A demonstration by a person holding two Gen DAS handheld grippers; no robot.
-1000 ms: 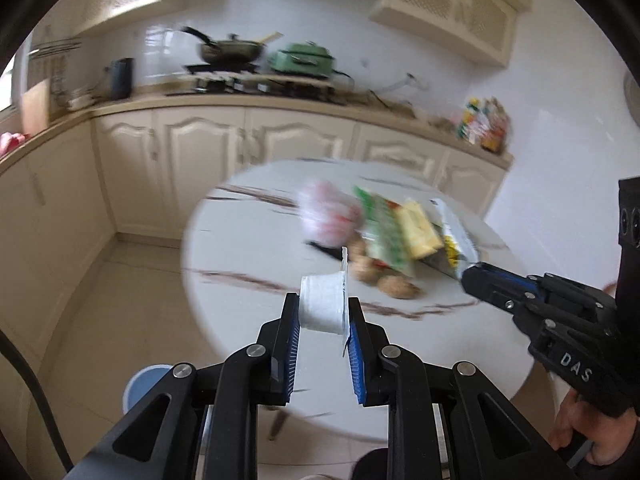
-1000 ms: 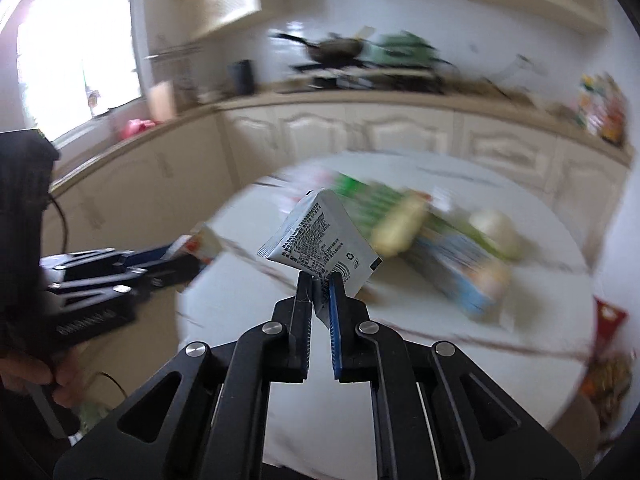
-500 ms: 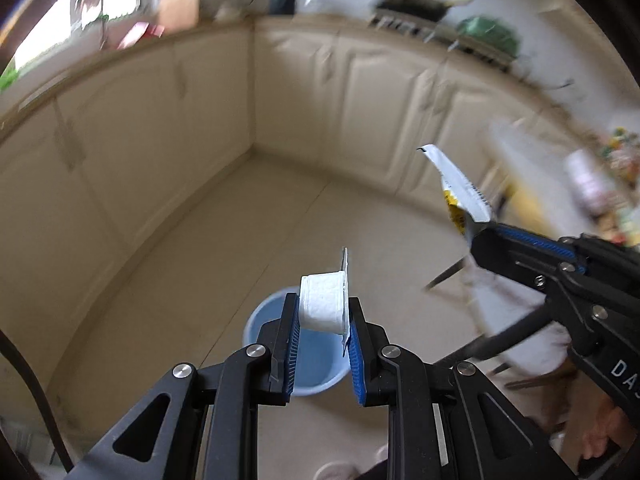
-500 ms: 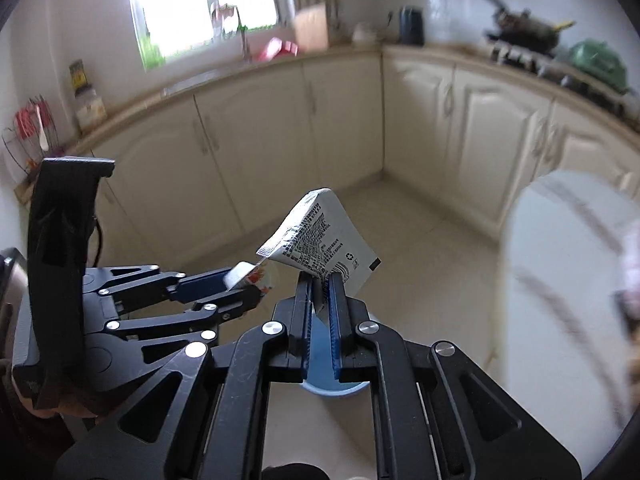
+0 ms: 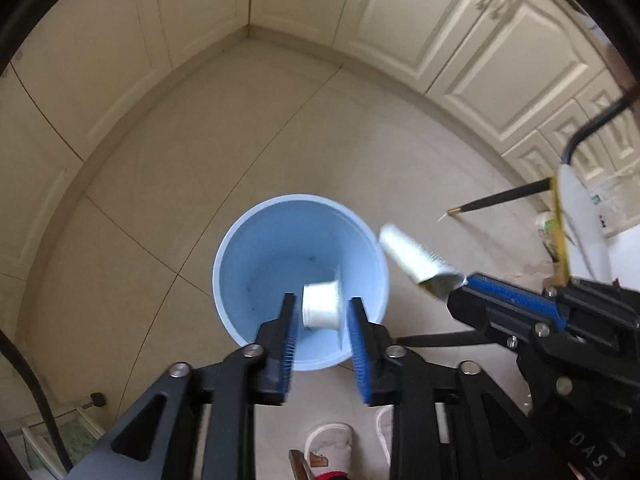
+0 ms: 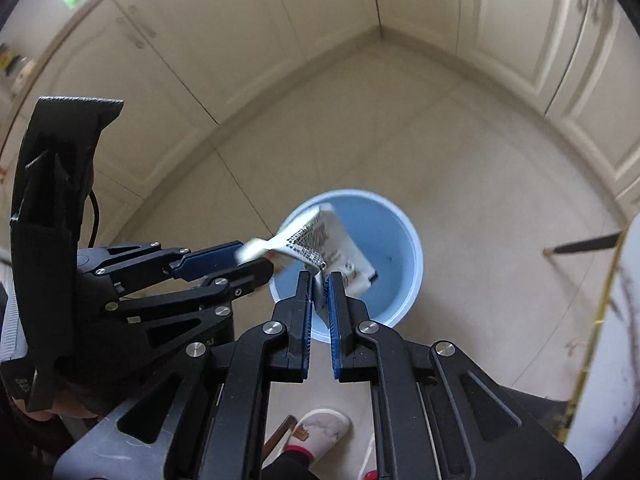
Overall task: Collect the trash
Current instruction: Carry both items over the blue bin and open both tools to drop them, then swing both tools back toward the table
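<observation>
The left gripper (image 5: 322, 322), parted wide, has the white cup (image 5: 320, 306) loose directly over the blue bin (image 5: 240, 248); the right gripper (image 6: 320, 296) pinches a printed packet (image 6: 332, 244) above it.

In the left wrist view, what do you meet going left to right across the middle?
Blue bin → white cup between the open left gripper's fingers → wrapper → right gripper pinching it → table edge.
</observation>
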